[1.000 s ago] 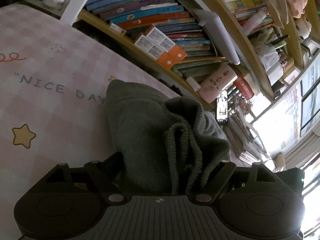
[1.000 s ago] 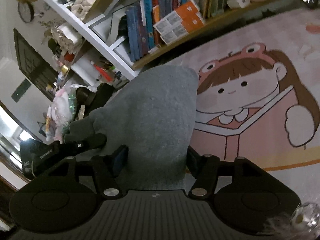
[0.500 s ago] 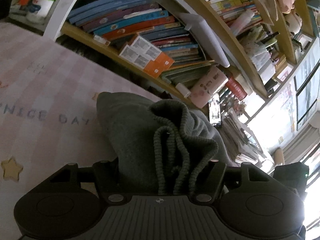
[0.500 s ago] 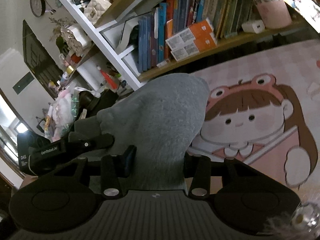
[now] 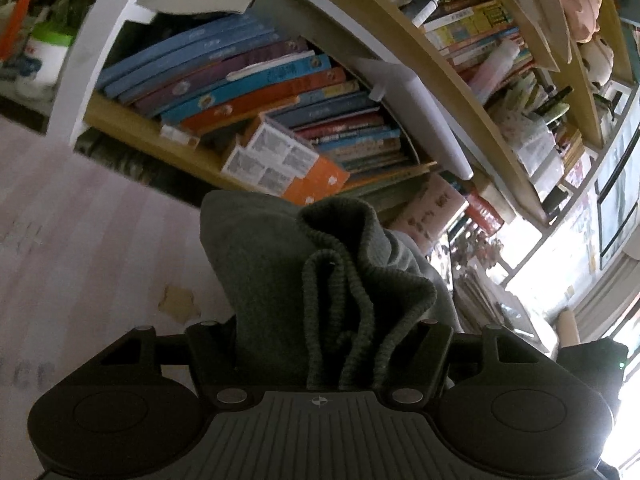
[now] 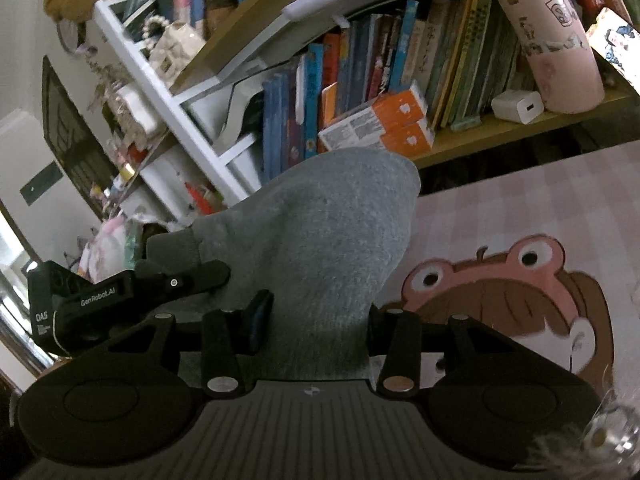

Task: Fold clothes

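A grey knitted garment [image 5: 272, 264] with a ribbed hem hangs bunched between the jaws of my left gripper [image 5: 324, 340], which is shut on it. In the right wrist view the same grey garment [image 6: 328, 232] rises in a smooth flap from my right gripper [image 6: 320, 320], also shut on the cloth. The fingers [image 6: 188, 280] of the left gripper show at the left of that view, pressed on the garment's far edge. Both grippers hold the cloth above the mat. The fingertips are hidden by the fabric.
A pink checked mat [image 5: 80, 240] with a cartoon girl in a frog hat [image 6: 520, 280] lies below. Close behind stands a crowded bookshelf [image 5: 280, 100] with books, orange boxes [image 6: 392, 124] and a pink cup [image 6: 556, 48]. A bright window [image 5: 580, 264] is at the right.
Both grippers closed tighter on the grey garment and rose with it toward the bookshelf. The mat has dropped lower in both views.
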`<state>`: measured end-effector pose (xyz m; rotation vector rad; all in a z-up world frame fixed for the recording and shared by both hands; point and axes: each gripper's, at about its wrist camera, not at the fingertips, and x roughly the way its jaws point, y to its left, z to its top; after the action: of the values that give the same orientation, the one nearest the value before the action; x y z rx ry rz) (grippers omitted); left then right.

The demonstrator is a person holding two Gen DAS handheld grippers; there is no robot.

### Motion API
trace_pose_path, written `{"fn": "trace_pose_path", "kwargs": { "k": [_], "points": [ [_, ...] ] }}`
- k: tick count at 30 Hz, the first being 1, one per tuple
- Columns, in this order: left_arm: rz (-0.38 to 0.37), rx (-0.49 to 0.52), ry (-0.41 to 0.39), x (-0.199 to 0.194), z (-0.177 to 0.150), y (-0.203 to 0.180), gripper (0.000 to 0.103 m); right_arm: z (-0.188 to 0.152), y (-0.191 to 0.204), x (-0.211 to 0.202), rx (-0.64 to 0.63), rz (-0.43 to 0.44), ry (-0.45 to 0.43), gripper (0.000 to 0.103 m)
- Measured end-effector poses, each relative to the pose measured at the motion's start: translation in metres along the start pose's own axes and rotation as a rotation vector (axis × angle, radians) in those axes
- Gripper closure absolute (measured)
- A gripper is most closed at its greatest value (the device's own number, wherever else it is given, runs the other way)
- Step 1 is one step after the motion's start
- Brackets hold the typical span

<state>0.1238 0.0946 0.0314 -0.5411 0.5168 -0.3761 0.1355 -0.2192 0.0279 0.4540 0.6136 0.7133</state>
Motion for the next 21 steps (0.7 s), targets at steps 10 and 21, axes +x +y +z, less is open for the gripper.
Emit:
{"fn": "trace_pose_path", "kwargs": {
  "k": [10, 21],
  "points": [
    [-0.015, 0.006, 0.007, 0.044, 0.02, 0.015, 0.037, 0.023, -0.028, 0.03, 0.015, -0.034, -0.003, 0.062],
    [-0.032, -0.051, -0.027, 0.086, 0.031, 0.038, 0.037, 0.043, -0.052, 0.059, 0.03, -0.072, -0.002, 0.062]
  ]
}}
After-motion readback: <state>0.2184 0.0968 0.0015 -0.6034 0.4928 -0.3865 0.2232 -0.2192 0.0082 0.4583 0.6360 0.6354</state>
